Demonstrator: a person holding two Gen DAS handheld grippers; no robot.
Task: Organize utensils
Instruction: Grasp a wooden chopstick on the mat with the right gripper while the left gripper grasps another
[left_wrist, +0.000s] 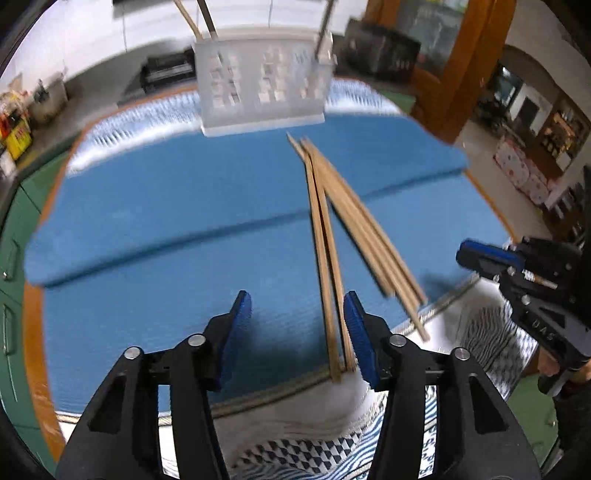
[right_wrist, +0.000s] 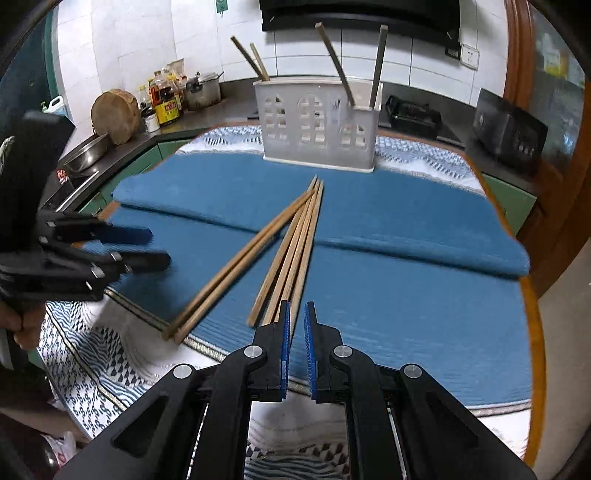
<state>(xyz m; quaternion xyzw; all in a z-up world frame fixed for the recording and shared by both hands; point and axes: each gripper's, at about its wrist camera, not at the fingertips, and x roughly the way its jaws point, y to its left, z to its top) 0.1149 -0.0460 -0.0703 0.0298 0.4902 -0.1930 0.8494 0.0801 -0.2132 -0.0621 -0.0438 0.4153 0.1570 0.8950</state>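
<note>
Behind loose chopsticks (right_wrist: 291, 236), white holder (right_wrist: 317, 125) holds four sticks (right_wrist: 338, 61); both hand-held grippers gape, empty.

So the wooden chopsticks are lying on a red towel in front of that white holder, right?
Not quite: the towel is blue, not red, as the right wrist view shows. The rest holds: the wooden chopsticks lie on it in front of the white holder.

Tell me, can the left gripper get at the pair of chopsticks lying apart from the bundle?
Probably yes. The left gripper is open, and the pair of chopsticks lies on the blue mat beside its right finger, with nothing over it. It may only need a small shift right.
</note>
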